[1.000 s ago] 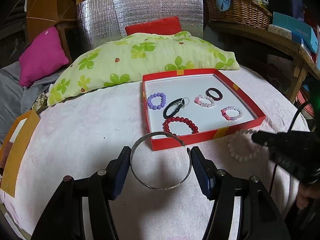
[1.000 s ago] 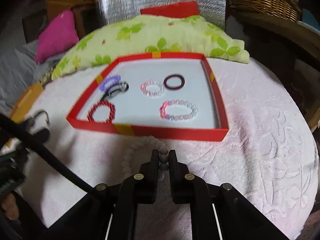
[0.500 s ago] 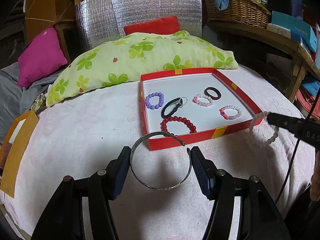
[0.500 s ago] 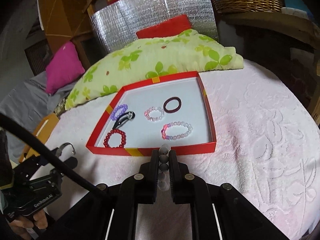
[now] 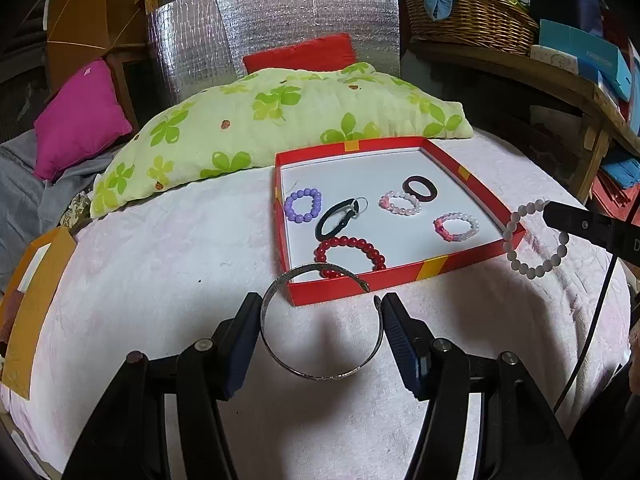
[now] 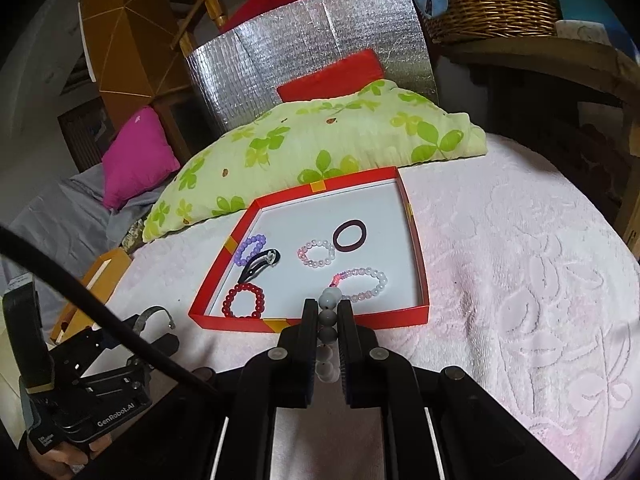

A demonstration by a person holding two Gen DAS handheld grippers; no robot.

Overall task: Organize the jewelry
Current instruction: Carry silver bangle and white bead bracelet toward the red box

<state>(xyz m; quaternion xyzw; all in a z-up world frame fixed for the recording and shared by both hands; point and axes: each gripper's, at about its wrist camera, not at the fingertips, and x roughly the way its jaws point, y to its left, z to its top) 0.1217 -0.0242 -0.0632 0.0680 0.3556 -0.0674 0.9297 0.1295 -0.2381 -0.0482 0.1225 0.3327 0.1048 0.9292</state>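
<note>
White bracelet (image 5: 534, 240) in right tongs (image 6: 329, 312), apparently above box edge (image 5: 472, 254)

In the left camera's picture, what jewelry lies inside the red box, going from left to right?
Purple bead bracelet → black hair tie → pale pink bead bracelet → pink-and-white bead bracelet. The red bead bracelet and dark ring overlap these sideways.

Left hand-held gripper (image 5: 320, 328) clasps a silver bangle (image 5: 320, 322) just before the red tray (image 5: 440, 270).
</note>
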